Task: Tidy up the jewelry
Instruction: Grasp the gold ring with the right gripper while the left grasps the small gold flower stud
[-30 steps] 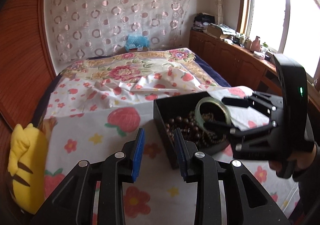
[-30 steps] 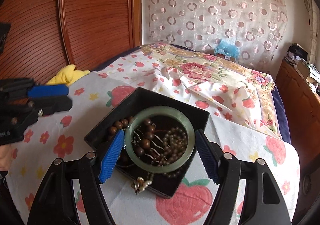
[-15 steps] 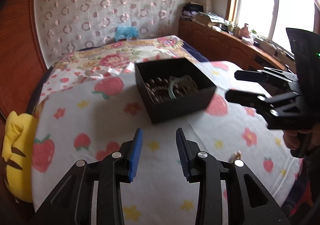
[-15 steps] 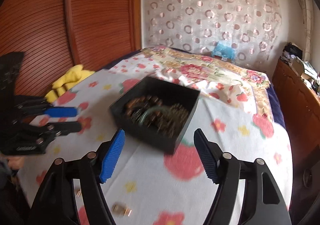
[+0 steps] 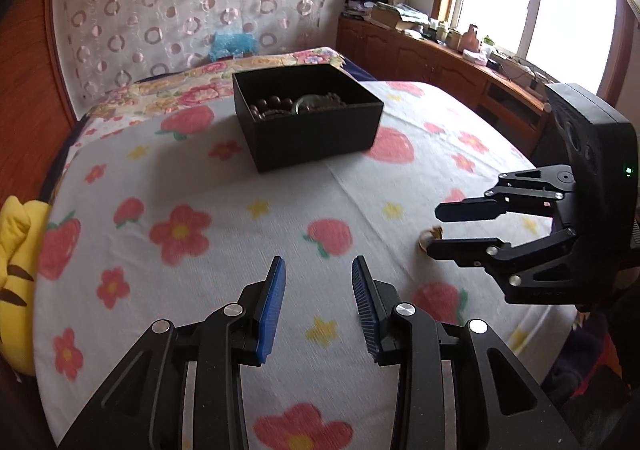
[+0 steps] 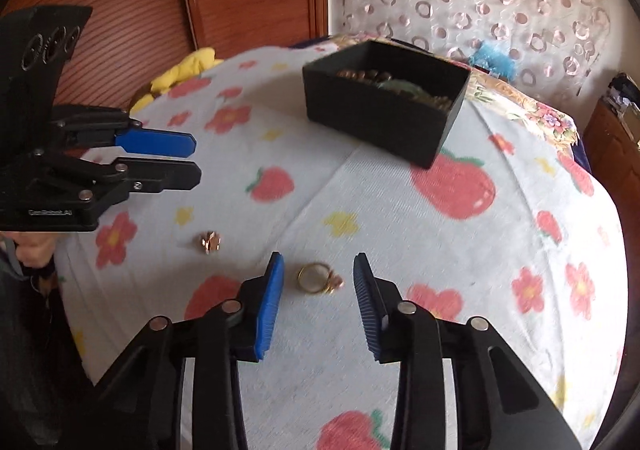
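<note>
Two loose pieces lie on the bedspread (image 6: 400, 234): a gold ring (image 6: 318, 278) between the right gripper (image 6: 318, 300)'s just-narrowing, untouching jaws, and one small trinket (image 6: 210, 242) (rose-gold). One black box (image 6: 384, 105) holds beads. The left gripper (image 5: 318, 302) is part-open, empty.

One black box (image 6: 384, 117), two rings (image 6: 318, 278), two grippers (image 6: 318, 302).

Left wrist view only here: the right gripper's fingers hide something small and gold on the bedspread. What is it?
Observer: A gold ring, lying between the right gripper's pads and touching neither. Those jaws have just been closing.
Operator: Any other loose pieces I can't see?
Observer: One. A small rose-gold piece lies on the bedspread, left of the ring in the right wrist view, apart from it.
</note>
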Tool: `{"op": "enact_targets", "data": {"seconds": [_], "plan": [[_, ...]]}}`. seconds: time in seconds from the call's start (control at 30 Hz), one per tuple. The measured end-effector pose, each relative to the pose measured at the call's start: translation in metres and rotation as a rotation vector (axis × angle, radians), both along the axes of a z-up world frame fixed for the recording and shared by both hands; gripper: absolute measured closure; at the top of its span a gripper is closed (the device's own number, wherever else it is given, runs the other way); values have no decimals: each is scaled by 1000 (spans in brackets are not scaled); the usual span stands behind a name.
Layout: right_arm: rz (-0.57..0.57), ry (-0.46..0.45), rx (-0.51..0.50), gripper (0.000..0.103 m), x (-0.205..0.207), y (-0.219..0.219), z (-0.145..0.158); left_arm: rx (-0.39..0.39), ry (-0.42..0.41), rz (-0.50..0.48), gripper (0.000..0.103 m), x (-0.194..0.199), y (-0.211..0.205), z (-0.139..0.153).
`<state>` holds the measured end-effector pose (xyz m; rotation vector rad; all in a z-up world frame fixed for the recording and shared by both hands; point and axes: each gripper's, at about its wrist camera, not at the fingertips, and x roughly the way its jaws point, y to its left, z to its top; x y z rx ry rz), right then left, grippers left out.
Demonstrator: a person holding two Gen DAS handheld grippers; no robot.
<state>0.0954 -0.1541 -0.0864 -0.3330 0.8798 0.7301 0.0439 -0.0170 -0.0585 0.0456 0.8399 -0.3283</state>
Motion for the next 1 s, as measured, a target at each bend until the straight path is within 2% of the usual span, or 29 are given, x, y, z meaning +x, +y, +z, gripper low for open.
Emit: {"op": "enact_targets", "data": {"seconds": [0.13,0.23,0.33,0.67,0.7,0.83,1.0], "plan": [[5,-16,-31,77,-2,1,-5,-5,16,-17,70,-5,-5,-4],[9,-20,-29,77,-2,-1,-4,1,24,-39,70,-9,-13,-7],[1,-28,-15,91,0,-4,0,6,32,-56,70,-10,-21,-11],[-10,-37,-9,91,3,-8,2,42,60,-97,70,-10,-36,-25],[-10,-38,-8,91,4,-9,3,49,52,-99,72,-10,-37,-24],[-16,-45,-5,91,5,-9,6,43,51,-94,90,-8,-35,-25],[-27,-56,8,91,11,-12,14,27,31,-71,90,-5,-31,-21]]}}
